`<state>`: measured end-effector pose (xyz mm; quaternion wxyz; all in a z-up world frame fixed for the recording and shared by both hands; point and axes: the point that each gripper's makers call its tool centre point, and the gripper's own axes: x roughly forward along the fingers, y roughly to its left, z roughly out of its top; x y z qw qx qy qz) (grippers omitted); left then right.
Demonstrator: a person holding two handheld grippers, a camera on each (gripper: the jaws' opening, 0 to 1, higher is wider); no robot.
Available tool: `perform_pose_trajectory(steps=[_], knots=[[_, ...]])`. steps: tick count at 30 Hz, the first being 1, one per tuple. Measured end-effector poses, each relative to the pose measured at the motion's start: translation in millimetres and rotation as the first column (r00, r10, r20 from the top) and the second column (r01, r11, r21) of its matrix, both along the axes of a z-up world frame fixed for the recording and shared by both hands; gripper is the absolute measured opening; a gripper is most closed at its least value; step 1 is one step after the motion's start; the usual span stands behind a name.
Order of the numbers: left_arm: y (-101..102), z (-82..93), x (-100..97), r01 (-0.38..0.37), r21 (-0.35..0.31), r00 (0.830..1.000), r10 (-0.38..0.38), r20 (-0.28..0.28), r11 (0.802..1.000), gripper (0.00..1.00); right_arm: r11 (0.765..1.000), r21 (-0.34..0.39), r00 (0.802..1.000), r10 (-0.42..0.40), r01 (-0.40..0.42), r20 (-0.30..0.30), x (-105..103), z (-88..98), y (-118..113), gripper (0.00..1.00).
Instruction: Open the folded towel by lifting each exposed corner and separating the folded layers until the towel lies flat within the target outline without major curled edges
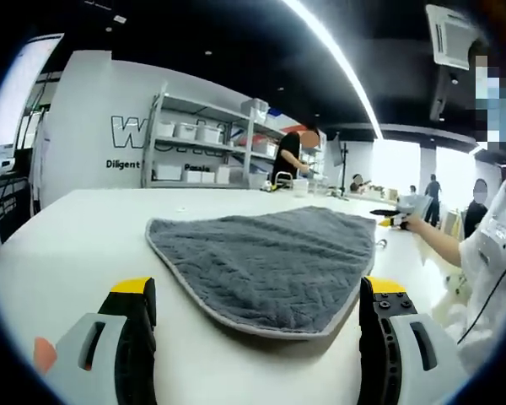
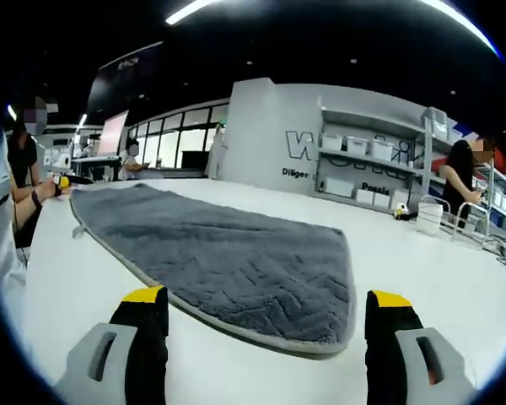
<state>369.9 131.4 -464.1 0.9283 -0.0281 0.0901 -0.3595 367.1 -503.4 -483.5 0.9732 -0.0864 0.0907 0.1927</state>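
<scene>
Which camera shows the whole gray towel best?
The left gripper view: the towel fits almost whole between the jaws. The right gripper view shows its near rounded end large, while its far end stretches away small.

Both views are bright and evenly lit from overhead. In the left gripper view a long ceiling light strip (image 1: 333, 55) runs from twelve toward two o'clock, blown out to pure white. The white table (image 1: 76, 245) shows only soft shadow. Fisheye bending curves straight lines near the edges, and distant shelving (image 2: 375, 164) looks slightly soft.
</scene>
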Motion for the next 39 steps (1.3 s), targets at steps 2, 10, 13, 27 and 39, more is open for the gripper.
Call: perform_pose_trajectory(steps=[2,10,13,27,39], knots=[[0.5,-1.5,-0.7,-0.001,0.001,1.0,0.001,-0.008,1.0,0.99,1.0,0.009,1.0,0.006,-0.006,0.003,-0.5,1.3,0.8,0.99],[2.5,-6.0,0.4,-0.023,0.055,1.0,0.023,-0.006,0.998,0.99,0.999,0.037,1.0,-0.011,0.01,0.023,-1.2,7.1,0.0,0.99],[2.5,-10.4,0.4,-0.021,0.083,1.0,0.022,-0.018,0.996,0.99,0.999,0.035,1.0,-0.015,0.014,0.017,-0.4,6.3,-1.3,0.99],[0.4,-12.6,-1.7,0.001,0.127,1.0,0.002,-0.02,0.992,0.98,0.999,0.037,1.0,-0.007,0.006,0.028,-1.5,10.3,1.2,0.99],[-1.6,-8.0,-5.2,0.017,0.117,1.0,-0.017,-0.002,0.993,0.97,0.997,0.082,0.999,-0.016,0.012,0.05,-0.5,17.8,-2.7,0.99]])
